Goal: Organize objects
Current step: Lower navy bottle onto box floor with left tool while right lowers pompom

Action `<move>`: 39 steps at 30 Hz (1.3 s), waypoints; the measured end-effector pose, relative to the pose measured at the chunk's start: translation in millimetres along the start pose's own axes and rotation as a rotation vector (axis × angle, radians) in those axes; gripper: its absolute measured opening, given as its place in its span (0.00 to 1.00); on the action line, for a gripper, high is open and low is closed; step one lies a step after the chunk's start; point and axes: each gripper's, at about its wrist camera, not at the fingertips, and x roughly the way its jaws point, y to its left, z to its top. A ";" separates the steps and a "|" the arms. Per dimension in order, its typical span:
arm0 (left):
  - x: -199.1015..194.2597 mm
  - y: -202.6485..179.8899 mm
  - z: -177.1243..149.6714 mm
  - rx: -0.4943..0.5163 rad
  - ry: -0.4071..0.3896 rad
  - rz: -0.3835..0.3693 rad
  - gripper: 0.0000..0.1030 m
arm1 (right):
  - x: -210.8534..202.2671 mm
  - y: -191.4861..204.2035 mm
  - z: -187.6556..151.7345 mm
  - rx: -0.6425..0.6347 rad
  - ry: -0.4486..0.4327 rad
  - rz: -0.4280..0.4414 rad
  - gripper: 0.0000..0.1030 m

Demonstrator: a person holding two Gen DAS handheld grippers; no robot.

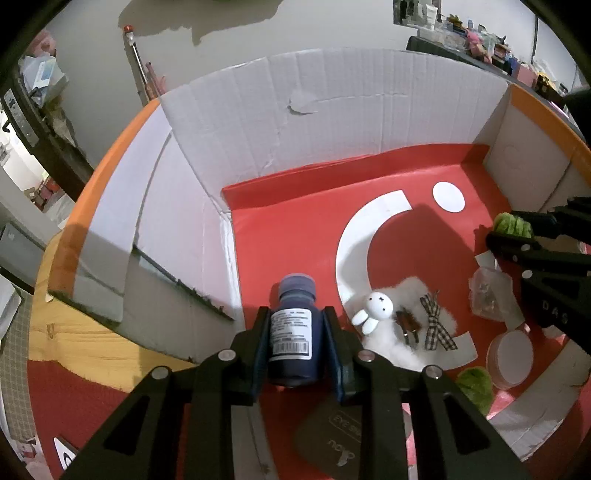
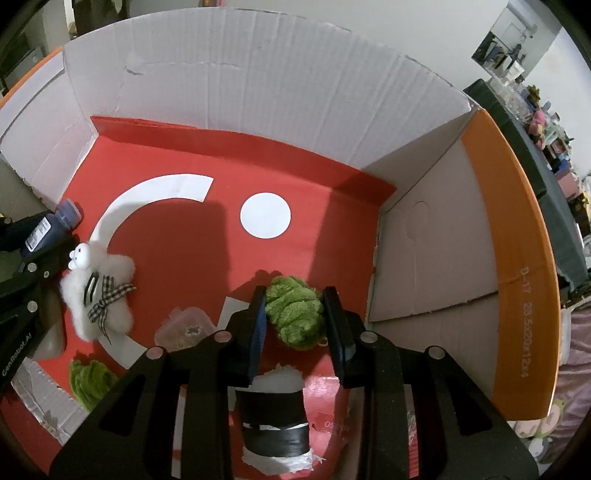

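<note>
Plain pale wall (image 1: 332,29) behind. Cluttered dark shelf (image 1: 480,44) far right (contents too small to identify). Wooden worktop (image 1: 74,343) visible at lower left, lit evenly.

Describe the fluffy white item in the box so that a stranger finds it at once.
Look in the cardboard box with the red floor. On the white arc lies a white fluffy hair clip, between the blue bottle and a clear packet. Only it carries a rabbit head and checked bow.

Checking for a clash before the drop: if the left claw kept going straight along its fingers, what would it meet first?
Probably the bare red floor of the box, just ahead of the dark blue bottle that the left claw grips. The white plush hair clip lies off to its right, seemingly clear, though depth is uncertain.
</note>
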 end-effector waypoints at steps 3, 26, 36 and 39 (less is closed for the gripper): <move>-0.8 -0.7 -1.2 -0.001 0.000 -0.001 0.29 | 0.4 -1.1 2.2 -0.001 0.001 0.000 0.28; 1.9 8.3 0.2 0.007 -0.006 0.012 0.29 | 3.2 0.5 0.9 -0.009 0.009 -0.007 0.29; 0.6 11.7 0.7 -0.003 -0.008 0.000 0.29 | 4.8 -1.1 3.3 -0.004 0.009 -0.001 0.29; -1.5 13.6 2.3 -0.004 -0.017 0.001 0.33 | 2.4 0.7 1.2 0.002 0.006 0.003 0.29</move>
